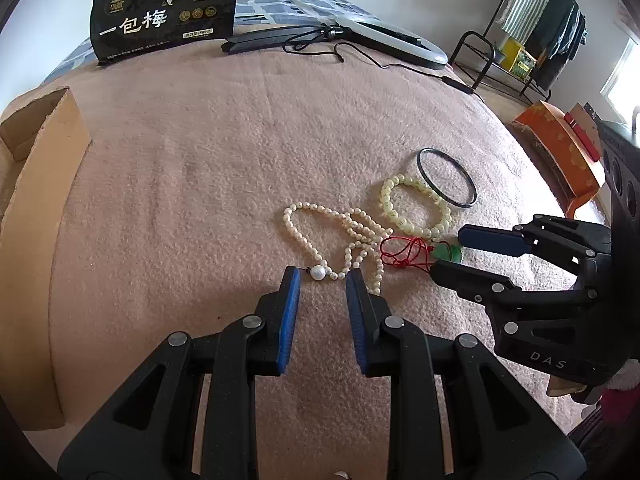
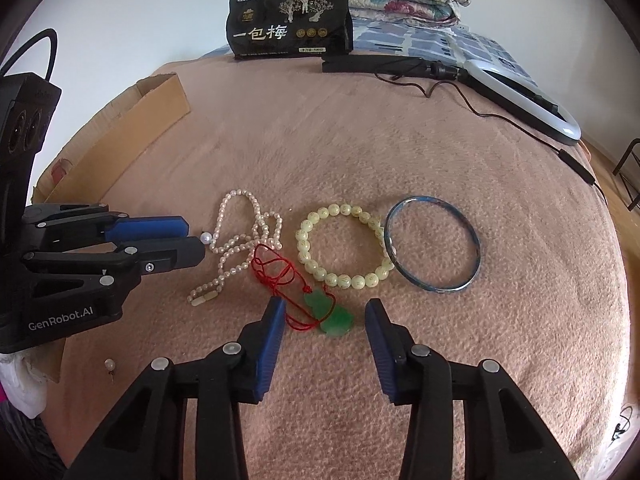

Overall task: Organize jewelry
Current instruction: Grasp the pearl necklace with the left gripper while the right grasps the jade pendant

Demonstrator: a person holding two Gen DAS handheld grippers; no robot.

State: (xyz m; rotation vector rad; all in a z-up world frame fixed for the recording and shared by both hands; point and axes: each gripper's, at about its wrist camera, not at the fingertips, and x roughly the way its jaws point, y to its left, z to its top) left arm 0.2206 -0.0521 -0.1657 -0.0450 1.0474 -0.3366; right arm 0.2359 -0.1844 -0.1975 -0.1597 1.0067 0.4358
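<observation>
**Barely begun: four pieces lie loose on the blanket**

Plainly, little has been sorted. The pink blanket carries everything, and the cardboard box at its left edge (probably where the jewelry is meant to go, though I only judge that) shows no jewelry in the part that can be seen.

Toward the far edge stand a black snack bag and a ring light with its cord; neither belongs to the job.

The jewelry sits in a cluster near the blanket's middle. The pearl necklace is leftmost, its loops overlapping, with its one big pearl at the left gripper's tips. The metal bangle lies rightmost, touching the pale bead bracelet beside it. The red cord crosses a pearl strand and leads to the green jade pendant, nearest the near edge. A small pearl earring lies apart, near the box.

The left gripper has its jaws narrowly apart with the large pearl just beyond the tips, pinching nothing. The right gripper is spread, its pads flanking the pendant without pressing it.

All pieces remain to be lifted and placed; the cord and pearls may need separating first.
</observation>
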